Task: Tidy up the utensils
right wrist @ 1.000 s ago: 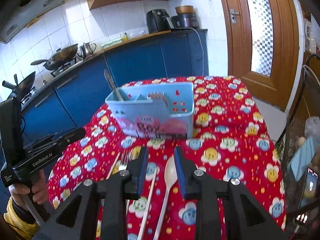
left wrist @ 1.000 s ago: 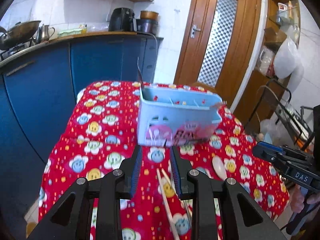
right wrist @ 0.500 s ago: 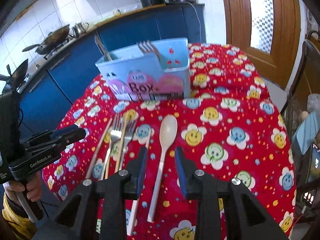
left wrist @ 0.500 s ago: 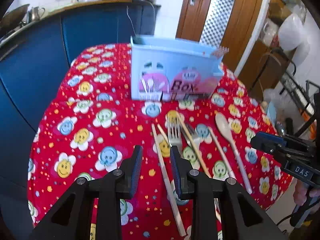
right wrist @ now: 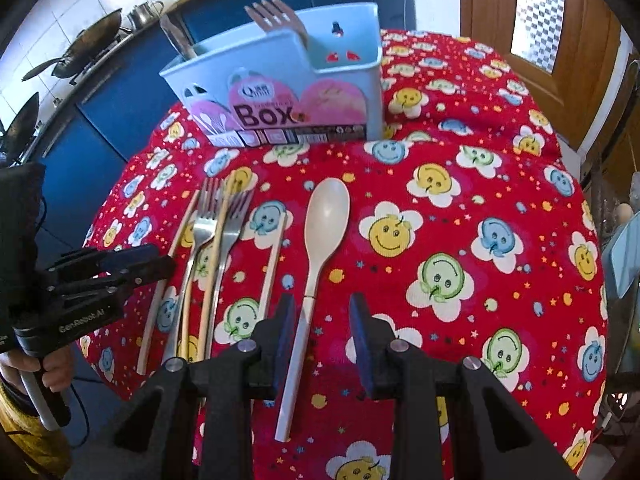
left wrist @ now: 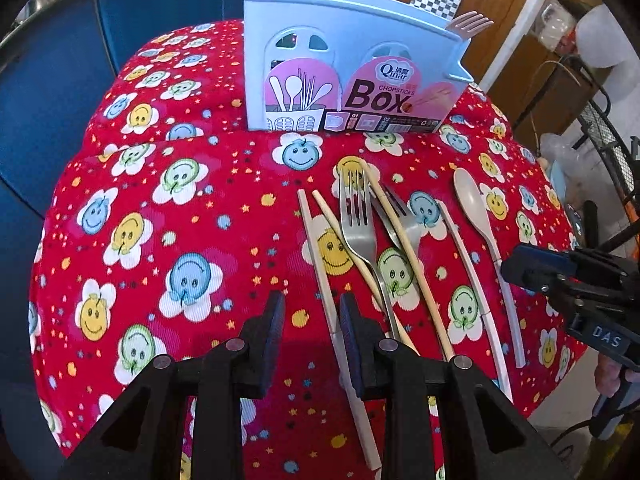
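Observation:
A light blue chopsticks box point(left wrist: 344, 68) point(right wrist: 280, 88) stands upright at the back of the red flowered tablecloth point(left wrist: 180, 216). A pink fork point(right wrist: 276, 16) and a dark handle point(right wrist: 176, 42) stick out of it. In front lie two metal forks point(left wrist: 360, 232) point(right wrist: 204, 232), several chopsticks point(left wrist: 320, 260) and a beige spoon point(right wrist: 324, 216) point(left wrist: 474, 204). My left gripper point(left wrist: 311, 312) is open and empty, just above the cloth beside the leftmost chopstick. My right gripper point(right wrist: 322, 316) is open, low over the spoon's handle.
Blue kitchen cabinets point(left wrist: 52, 48) run behind and left of the table. A wooden door point(right wrist: 560, 20) is at the back right. A wire rack point(left wrist: 608, 148) stands off the table's right edge. Woks point(right wrist: 76, 44) sit on the stove.
Both grippers have dropped lower and tilted down toward the utensils on the cloth. The box has moved up in both views. Both stay open and empty.

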A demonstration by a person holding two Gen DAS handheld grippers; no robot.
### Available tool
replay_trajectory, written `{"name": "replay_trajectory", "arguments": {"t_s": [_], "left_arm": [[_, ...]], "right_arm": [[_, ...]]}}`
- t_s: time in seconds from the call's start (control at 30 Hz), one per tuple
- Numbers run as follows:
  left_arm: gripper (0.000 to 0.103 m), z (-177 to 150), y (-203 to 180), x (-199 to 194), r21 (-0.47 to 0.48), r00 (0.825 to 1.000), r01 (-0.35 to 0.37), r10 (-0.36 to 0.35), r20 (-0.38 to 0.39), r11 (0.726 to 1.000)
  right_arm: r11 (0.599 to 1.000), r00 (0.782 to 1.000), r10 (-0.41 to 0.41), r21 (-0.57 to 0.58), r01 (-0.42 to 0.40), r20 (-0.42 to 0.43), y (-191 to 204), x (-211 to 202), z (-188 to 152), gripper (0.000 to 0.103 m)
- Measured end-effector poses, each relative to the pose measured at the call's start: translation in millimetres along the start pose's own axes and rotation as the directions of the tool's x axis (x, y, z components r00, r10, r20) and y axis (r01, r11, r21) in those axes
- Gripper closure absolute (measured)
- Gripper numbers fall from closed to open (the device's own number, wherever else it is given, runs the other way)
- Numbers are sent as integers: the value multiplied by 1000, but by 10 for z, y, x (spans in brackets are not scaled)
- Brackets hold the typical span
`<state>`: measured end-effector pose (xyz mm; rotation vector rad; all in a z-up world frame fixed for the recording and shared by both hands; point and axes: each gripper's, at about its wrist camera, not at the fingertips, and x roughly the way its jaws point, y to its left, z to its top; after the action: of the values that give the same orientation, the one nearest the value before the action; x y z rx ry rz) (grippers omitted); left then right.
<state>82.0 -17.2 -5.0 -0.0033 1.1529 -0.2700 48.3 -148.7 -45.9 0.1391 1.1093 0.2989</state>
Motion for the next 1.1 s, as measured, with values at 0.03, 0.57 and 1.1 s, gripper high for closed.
{"name": "replay_trajectory", "arguments": {"t_s": [0.03, 0.57, 1.1], "left_arm": [[74, 20, -6, 11, 4, 1000, 5, -5, -9, 1000], [86, 293, -83, 166, 45, 989, -22, 28, -143, 999], [99, 71, 136, -130, -42, 990, 137, -136, 31, 990]], "right_arm": [[1000, 1000, -3, 4, 3, -8, -9, 18, 18, 72], [998, 982, -17, -56, 7, -190, 84, 241, 343, 68], [995, 995, 94, 35, -93, -43, -93, 108, 244, 95]]}}
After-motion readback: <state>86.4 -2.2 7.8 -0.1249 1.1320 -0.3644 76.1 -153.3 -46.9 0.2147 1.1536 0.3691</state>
